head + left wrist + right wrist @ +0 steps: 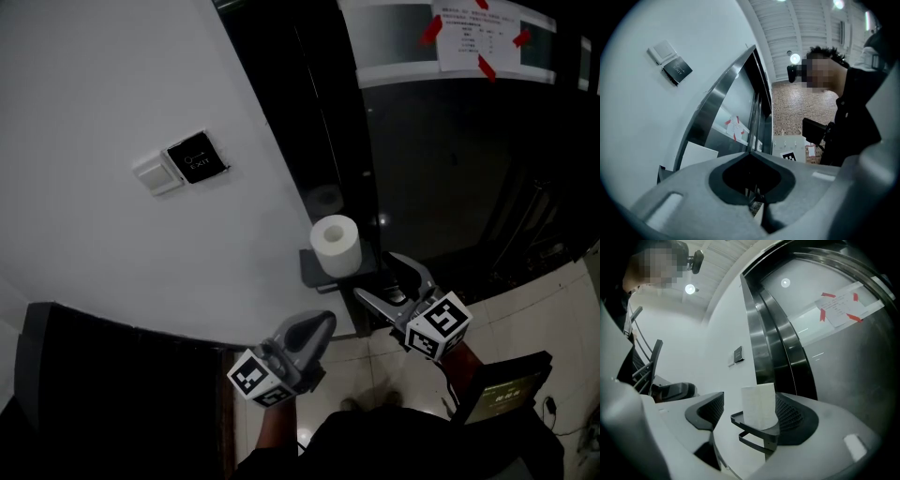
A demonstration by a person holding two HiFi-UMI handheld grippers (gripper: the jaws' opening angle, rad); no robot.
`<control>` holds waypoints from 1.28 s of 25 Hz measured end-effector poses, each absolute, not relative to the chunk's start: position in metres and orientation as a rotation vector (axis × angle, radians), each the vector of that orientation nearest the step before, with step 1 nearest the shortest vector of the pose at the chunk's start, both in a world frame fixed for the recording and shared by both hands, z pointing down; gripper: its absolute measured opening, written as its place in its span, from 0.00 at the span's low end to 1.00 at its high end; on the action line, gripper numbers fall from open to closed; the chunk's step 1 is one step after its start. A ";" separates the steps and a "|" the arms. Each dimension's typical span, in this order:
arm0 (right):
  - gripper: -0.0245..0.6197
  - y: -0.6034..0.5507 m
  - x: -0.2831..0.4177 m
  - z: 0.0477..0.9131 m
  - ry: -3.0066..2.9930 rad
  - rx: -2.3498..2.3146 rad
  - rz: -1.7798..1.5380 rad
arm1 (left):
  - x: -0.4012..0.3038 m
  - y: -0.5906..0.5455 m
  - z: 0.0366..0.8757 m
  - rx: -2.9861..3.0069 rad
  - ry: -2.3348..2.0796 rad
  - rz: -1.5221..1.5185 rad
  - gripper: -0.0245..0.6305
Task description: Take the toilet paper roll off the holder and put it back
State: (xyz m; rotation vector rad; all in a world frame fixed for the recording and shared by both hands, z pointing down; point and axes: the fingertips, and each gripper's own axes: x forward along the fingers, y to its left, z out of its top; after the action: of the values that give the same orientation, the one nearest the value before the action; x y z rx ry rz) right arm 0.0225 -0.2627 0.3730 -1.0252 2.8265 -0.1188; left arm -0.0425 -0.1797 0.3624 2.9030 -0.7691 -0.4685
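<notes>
A white toilet paper roll (335,244) stands upright on a small dark holder shelf (313,269) fixed where the white wall meets the steel door frame. My right gripper (382,279) is just right of and below the holder, open, with nothing pressed between its pads. In the right gripper view the roll (759,404) and holder (754,431) sit ahead, framed by the open right gripper (750,408), apart from both fingers. My left gripper (322,322) hangs lower left of the holder, shut and empty; in its own view the left gripper (750,153) has its tips meeting.
A black exit button plate (195,157) and a white switch (157,174) are on the white wall (112,94). A taped paper notice (478,37) hangs on the dark glass door. A person (855,108) stands to the right in the left gripper view. A dark panel (94,375) lies lower left.
</notes>
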 end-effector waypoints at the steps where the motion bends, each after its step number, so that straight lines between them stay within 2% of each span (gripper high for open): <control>1: 0.57 -0.266 0.020 0.373 2.836 -1.027 -0.110 | -0.043 -0.182 0.362 2.899 -0.772 -0.467 0.04; 5: 0.66 -0.278 0.008 0.380 2.867 -1.054 -0.096 | -0.049 -0.189 0.359 2.907 -0.762 -0.454 0.04; 10: 0.71 -0.295 -0.006 0.391 2.923 -1.166 -0.046 | -0.058 -0.194 0.357 2.903 -0.754 -0.467 0.04; 24: 0.71 -0.345 -0.040 0.402 2.996 -1.398 -0.003 | -0.088 -0.208 0.358 2.903 -0.745 -0.528 0.04; 32: 0.75 -0.349 -0.055 0.399 3.042 -1.368 0.012 | -0.093 -0.213 0.357 2.892 -0.766 -0.530 0.04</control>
State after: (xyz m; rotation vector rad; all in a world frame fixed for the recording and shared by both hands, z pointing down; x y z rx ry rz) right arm -0.0554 -0.3492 0.3991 -1.3683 3.0425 0.0123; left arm -0.0926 -0.2132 0.3568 2.8920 -0.7657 -0.5304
